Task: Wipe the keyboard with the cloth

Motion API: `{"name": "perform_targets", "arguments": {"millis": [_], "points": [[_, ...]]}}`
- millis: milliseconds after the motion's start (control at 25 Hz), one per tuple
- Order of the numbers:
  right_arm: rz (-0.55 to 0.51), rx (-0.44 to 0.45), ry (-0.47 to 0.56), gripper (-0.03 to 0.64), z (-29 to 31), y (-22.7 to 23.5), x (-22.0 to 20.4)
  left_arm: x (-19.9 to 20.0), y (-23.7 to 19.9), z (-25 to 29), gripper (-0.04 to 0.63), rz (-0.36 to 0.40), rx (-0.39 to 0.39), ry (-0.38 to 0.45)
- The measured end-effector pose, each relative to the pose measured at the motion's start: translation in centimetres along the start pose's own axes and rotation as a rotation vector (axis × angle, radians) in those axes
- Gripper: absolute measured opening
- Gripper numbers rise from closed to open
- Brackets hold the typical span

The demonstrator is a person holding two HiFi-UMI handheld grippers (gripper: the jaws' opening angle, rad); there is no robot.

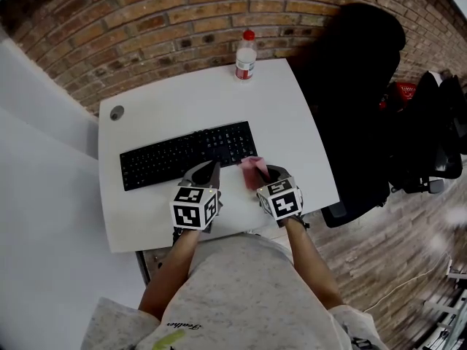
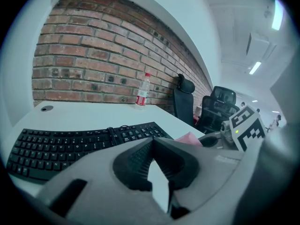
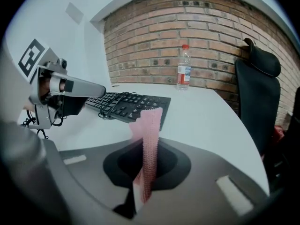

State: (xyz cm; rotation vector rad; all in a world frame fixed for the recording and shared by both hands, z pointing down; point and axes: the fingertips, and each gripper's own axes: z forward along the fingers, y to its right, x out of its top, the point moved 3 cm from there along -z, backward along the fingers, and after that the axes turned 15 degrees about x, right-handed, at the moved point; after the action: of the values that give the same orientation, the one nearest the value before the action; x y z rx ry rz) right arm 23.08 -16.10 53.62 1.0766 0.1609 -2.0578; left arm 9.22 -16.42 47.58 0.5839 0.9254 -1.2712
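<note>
1. A white table (image 1: 299, 115) stands against a brick wall (image 1: 146, 13), with a black office chair (image 1: 357, 86) at its right side.
2. The black keyboard (image 1: 175, 157) lies across the table's middle (a cable (image 2: 115, 129) rests looped over its keys).
3. The left gripper (image 1: 210, 169) sits at the keyboard's front edge, its jaws pressed together on nothing.
4. The right gripper (image 1: 270, 173), just beside it, is clamped on the cloth.
5. A clear bottle (image 1: 246, 55) with a red cap stands upright at the table's far edge.
6. The pink cloth (image 1: 254, 169) sticks up from the right gripper's jaws, just off the keyboard's right end.
</note>
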Motion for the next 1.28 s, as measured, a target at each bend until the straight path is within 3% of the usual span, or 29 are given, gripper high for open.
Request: {"name": "perform_targets", "arguments": {"millis": [880,1280], "points": [[0.111,-0.171,0.084,0.021,-4.4,4.4,0.7,0.3,1.4,1.0,-0.015,0.003,-0.042,-0.013],[0.148,-0.115,0.107,0.021,-2.6,3.7,1.7,0.9,0.5,0.7,-0.015,0.001,-0.019,0.001]]}}
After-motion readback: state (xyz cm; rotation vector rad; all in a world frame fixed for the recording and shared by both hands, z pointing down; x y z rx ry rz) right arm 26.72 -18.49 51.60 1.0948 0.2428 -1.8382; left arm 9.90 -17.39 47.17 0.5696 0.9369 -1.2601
